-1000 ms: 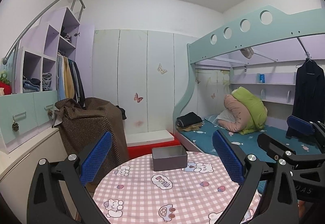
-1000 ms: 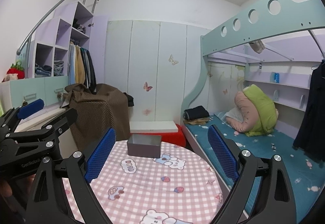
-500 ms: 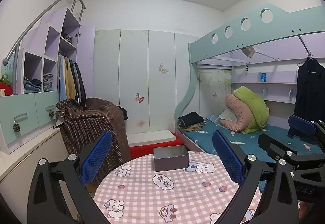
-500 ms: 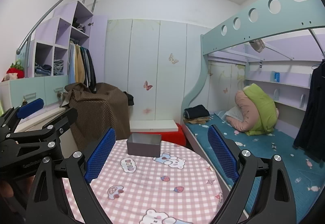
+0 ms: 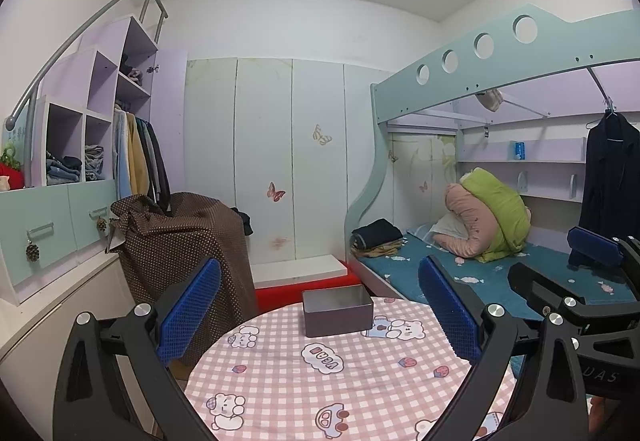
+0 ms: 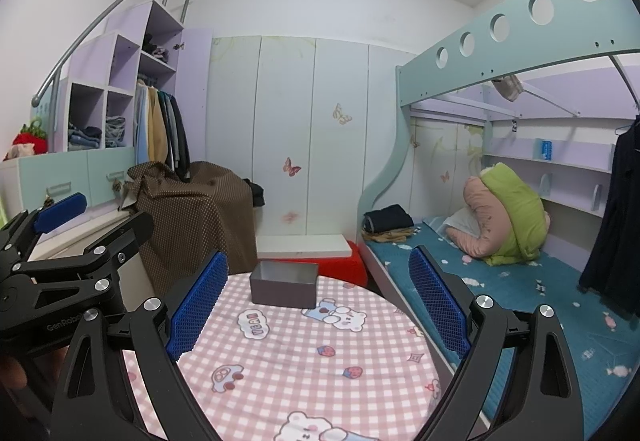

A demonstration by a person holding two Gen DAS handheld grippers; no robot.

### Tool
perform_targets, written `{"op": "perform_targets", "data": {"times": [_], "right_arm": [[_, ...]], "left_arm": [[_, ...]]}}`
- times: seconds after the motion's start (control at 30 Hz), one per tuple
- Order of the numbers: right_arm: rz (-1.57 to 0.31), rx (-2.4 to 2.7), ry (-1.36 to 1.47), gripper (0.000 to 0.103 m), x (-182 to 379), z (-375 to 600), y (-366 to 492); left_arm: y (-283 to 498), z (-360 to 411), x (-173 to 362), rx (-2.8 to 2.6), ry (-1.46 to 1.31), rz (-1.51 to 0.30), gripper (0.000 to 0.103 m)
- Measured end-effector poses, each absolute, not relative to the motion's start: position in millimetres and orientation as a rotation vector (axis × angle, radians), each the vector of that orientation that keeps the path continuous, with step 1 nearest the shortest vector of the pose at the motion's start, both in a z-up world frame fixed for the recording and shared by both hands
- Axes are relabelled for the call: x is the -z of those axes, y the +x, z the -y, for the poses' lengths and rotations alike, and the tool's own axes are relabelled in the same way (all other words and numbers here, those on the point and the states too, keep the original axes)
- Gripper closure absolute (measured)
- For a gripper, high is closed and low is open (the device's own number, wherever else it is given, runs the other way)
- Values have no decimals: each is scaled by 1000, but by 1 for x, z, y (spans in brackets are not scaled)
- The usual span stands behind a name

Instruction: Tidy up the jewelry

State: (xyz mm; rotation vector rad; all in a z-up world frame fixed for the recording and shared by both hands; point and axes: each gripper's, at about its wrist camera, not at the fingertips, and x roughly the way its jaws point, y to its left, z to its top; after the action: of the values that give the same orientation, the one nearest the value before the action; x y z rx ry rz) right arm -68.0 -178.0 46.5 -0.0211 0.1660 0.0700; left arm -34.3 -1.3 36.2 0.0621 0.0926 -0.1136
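Note:
An open grey box (image 5: pixel 338 311) (image 6: pixel 285 283) stands at the far edge of a round table (image 5: pixel 352 385) (image 6: pixel 304 369) covered in a pink checked cloth with cartoon prints. My left gripper (image 5: pixel 318 311) is held above the near part of the table, open, with nothing between its blue pads. My right gripper (image 6: pixel 318 305) hovers beside it on the right, also open and empty. Each gripper shows at the edge of the other's view. No jewelry is visible in either view.
A brown dotted cloth (image 5: pixel 184 241) drapes something left of the table. A red and white step (image 5: pixel 300 273) lies behind the box. A bunk bed (image 5: pixel 500 265) with bedding runs along the right. Shelves and hanging clothes (image 5: pixel 136 157) fill the left wall.
Both views have shifted slightly; the box and table sit a little lower and nearer in frame. Both grippers remain open.

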Motion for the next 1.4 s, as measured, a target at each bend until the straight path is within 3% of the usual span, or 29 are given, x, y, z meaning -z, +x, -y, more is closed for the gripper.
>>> {"op": "perform_targets", "data": {"times": [1.4], "right_arm": [[-183,-69,-15,14,-36,174,-60]], "left_arm": [[-29,-4,-31,108,70,-96,7]]}}
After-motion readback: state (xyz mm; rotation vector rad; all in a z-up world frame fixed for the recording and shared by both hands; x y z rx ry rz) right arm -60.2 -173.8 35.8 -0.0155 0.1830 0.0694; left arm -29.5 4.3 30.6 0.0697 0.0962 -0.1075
